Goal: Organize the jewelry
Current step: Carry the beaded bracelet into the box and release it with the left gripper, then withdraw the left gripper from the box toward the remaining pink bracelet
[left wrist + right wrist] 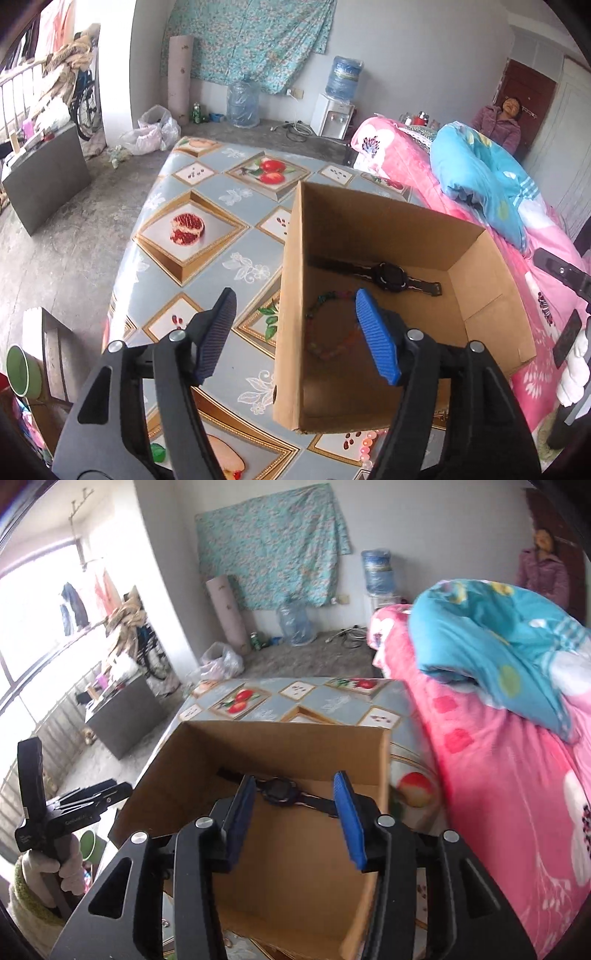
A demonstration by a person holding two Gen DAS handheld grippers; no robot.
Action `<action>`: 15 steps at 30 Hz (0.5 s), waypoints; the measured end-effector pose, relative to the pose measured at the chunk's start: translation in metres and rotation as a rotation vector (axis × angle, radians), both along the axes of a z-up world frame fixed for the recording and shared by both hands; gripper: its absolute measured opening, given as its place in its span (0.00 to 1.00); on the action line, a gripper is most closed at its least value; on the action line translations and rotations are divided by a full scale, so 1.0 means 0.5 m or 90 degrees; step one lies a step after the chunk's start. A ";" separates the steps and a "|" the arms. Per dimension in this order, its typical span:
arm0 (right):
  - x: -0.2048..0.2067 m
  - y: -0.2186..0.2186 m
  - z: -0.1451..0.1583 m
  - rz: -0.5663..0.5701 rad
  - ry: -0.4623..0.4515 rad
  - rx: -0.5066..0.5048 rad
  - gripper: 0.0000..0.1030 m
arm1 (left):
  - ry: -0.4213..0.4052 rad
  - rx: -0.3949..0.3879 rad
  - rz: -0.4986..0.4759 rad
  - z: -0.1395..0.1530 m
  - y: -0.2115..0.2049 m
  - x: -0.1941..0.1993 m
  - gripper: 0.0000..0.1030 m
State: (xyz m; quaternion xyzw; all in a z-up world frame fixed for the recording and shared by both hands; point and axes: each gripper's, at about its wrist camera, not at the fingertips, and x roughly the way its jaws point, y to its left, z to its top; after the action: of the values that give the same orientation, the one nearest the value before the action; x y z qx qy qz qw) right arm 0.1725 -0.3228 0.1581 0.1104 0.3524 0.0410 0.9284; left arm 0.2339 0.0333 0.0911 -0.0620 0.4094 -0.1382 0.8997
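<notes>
The table (207, 206) under its fruit-print cloth fills the middle of my left wrist view, with the pink bed (413, 173) running along its 3 o'clock side and a blue quilt (480, 177) heaped on top. On the table stands an open cardboard box (291, 295), upright, its near wall toward me; in the right wrist view the same box (295, 738) sits dead centre. Inside, a black watch (391, 277) lies flat along the floor of the box toward 12 o'clock, strap stretched out; it reads clearly from the right side too (279, 792). Closer to me, at roughly 6 o'clock from the watch and apart from it, a coloured bead bracelet (332, 332) lies flat on the box floor near the left wall. Outside the box, at its 6 o'clock edge, a few pink beads (365, 448) rest on the cloth; I cannot tell what piece they belong to. My left gripper (299, 334) hangs above the box's left wall, tongs spread wide, one finger outside the wall and one over the bracelet, nothing held. My right gripper (295, 818) hovers over the box interior, tongs spread on either side of the watch line, empty.
</notes>
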 end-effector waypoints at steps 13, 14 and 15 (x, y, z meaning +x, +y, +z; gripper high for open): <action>0.002 -0.077 -0.193 -0.003 0.160 0.167 0.46 | 0.096 -0.096 -0.004 -0.090 -0.028 -0.009 0.64; 0.003 -0.059 -0.187 0.002 0.157 0.132 0.46 | 0.094 -0.092 -0.002 -0.087 -0.030 -0.011 0.64; 0.005 -0.047 -0.182 0.006 0.151 0.105 0.46 | 0.090 -0.087 0.000 -0.086 -0.032 -0.015 0.64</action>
State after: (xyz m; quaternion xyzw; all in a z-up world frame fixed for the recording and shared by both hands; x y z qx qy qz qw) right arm 0.1750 -0.3461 0.0673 0.1885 0.4559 0.0609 0.8677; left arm 0.2264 0.0173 0.0480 -0.1328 0.4614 -0.1613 0.8622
